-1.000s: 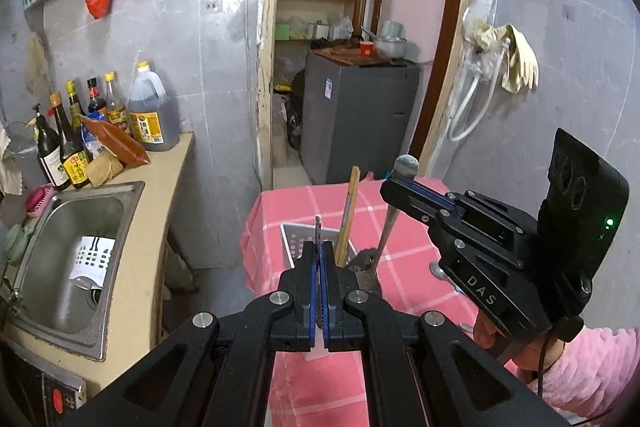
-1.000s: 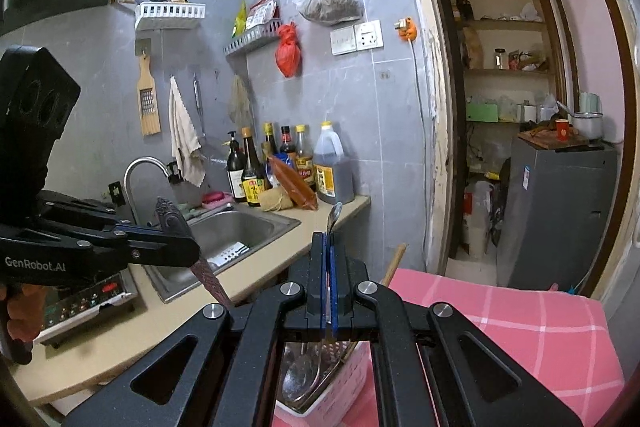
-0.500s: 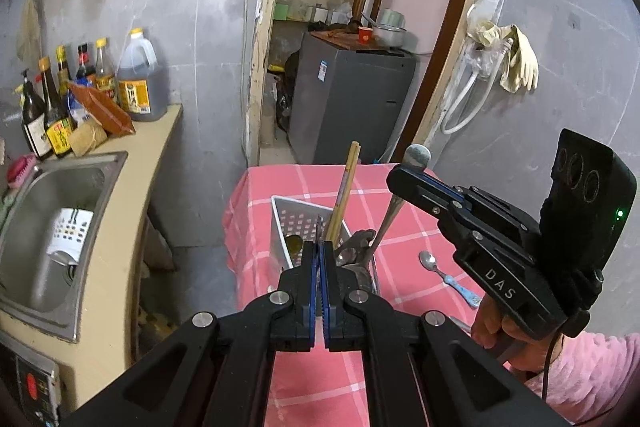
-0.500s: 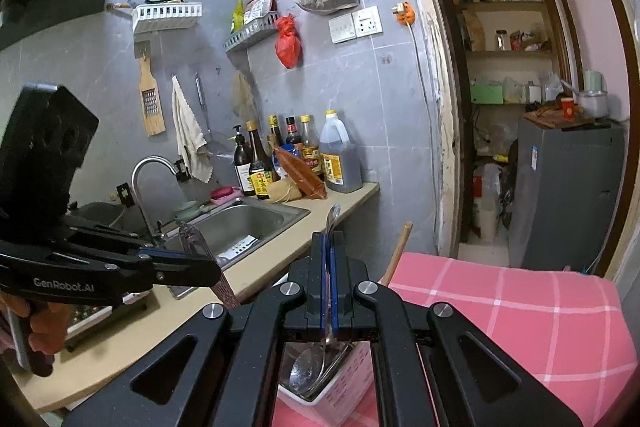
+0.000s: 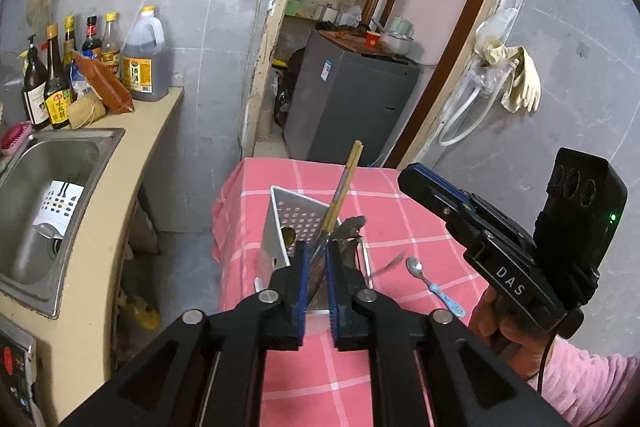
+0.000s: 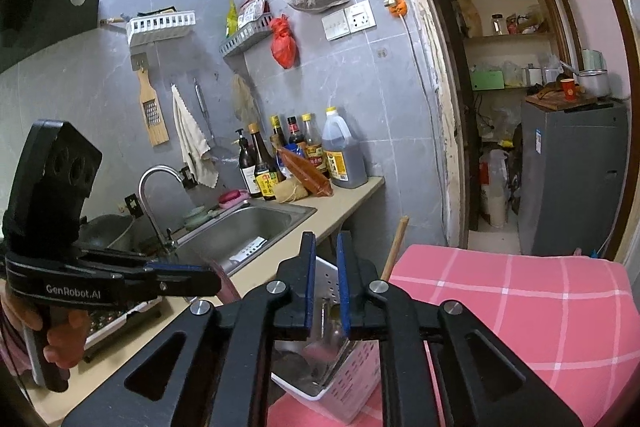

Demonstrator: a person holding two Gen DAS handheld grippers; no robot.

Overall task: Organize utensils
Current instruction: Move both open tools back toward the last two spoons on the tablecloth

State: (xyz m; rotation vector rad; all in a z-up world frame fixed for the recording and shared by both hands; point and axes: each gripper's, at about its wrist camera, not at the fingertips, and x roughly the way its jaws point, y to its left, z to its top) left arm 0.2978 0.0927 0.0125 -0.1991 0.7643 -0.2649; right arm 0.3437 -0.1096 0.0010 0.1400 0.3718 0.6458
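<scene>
Fingers (image 5: 301, 279) opening over pink checked tablecloth (image 5: 400, 211); steel sink (image 5: 48, 187) beside.

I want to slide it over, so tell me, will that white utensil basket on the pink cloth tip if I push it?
Possibly. The white utensil basket looks like thin perforated plastic, so probably light. Tall chopsticks lean out above its rim, likely raising its balance point. The pink checked tablecloth may bunch rather than let it slide; pushing low seems safer.

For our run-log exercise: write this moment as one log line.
left gripper: opening, empty, over caddy | right gripper: opening, empty, over caddy | spoon: on tablecloth | chopsticks: in caddy
</scene>
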